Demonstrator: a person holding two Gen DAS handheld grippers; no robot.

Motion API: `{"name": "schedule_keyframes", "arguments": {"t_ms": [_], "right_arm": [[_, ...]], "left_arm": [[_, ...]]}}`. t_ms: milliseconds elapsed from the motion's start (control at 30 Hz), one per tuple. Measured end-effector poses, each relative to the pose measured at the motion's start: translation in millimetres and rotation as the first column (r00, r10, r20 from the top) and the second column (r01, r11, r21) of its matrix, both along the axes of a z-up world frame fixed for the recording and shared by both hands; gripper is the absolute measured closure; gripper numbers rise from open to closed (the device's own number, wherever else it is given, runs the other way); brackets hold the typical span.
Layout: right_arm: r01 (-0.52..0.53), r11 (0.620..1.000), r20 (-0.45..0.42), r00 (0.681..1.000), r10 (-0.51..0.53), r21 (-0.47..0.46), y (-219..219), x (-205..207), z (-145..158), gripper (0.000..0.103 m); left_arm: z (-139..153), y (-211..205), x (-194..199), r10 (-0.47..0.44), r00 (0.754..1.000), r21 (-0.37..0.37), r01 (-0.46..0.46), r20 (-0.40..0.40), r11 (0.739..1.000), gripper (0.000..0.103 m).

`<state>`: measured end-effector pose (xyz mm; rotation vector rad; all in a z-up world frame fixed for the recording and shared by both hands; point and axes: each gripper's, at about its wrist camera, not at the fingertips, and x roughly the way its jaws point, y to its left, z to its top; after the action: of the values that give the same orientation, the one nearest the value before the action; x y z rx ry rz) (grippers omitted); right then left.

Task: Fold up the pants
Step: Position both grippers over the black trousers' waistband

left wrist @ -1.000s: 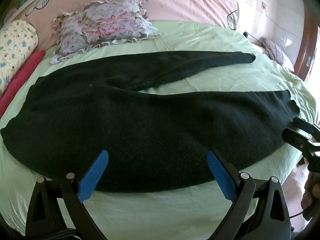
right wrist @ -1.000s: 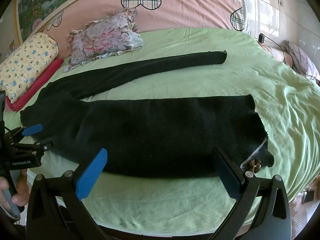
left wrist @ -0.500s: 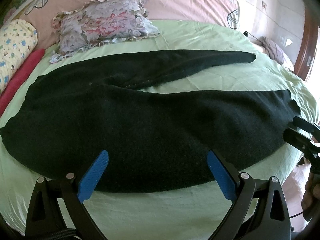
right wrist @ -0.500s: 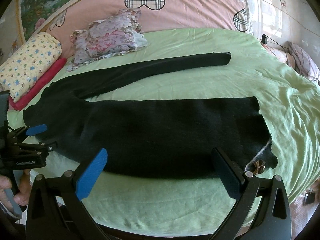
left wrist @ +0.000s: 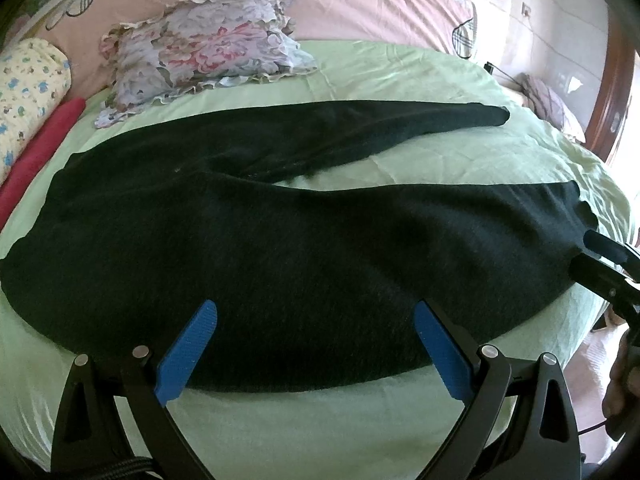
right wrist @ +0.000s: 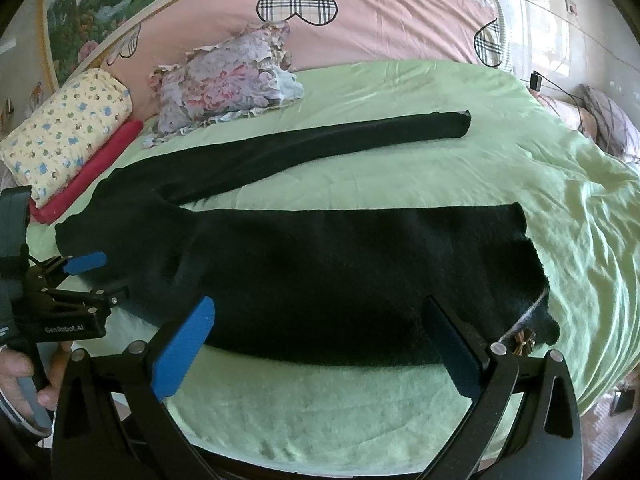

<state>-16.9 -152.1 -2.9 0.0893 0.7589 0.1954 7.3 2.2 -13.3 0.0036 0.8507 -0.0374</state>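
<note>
Black pants (left wrist: pixel 304 248) lie spread flat on the green bed sheet (left wrist: pixel 320 412), waist to the left, the two legs splayed apart to the right; they also show in the right wrist view (right wrist: pixel 340 272). The near leg's cuff has a small bow (right wrist: pixel 525 340). My left gripper (left wrist: pixel 316 344) is open, its blue pads just over the pants' near edge near the waist end. My right gripper (right wrist: pixel 320 340) is open over the near leg's edge close to the cuff. Each gripper shows at the edge of the other's view, the right (left wrist: pixel 608 264) and the left (right wrist: pixel 86 276).
A floral pillow (right wrist: pixel 228 76), a yellow patterned bolster (right wrist: pixel 68 128) and a red roll (right wrist: pixel 96 168) lie at the bed's far left. A pink quilt (right wrist: pixel 400 16) runs along the headboard. The bed's edge drops off at the right and near side.
Both views have shifted slightly; the right gripper has edged a little closer to the near leg. The pants have not moved and both grippers stay open.
</note>
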Motion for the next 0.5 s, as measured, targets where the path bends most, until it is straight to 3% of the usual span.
{"name": "schedule_keyframes", "arguments": {"t_ms": [500], "right_arm": [[0.005, 1.0, -0.019, 1.0, -0.005, 0.026, -3.8, 5.8, 0.4, 0.0]], "left_arm": [[0.2, -1.1, 6.2, -0.015, 1.0, -0.014, 0.015, -0.016, 1.0, 0.004]]}}
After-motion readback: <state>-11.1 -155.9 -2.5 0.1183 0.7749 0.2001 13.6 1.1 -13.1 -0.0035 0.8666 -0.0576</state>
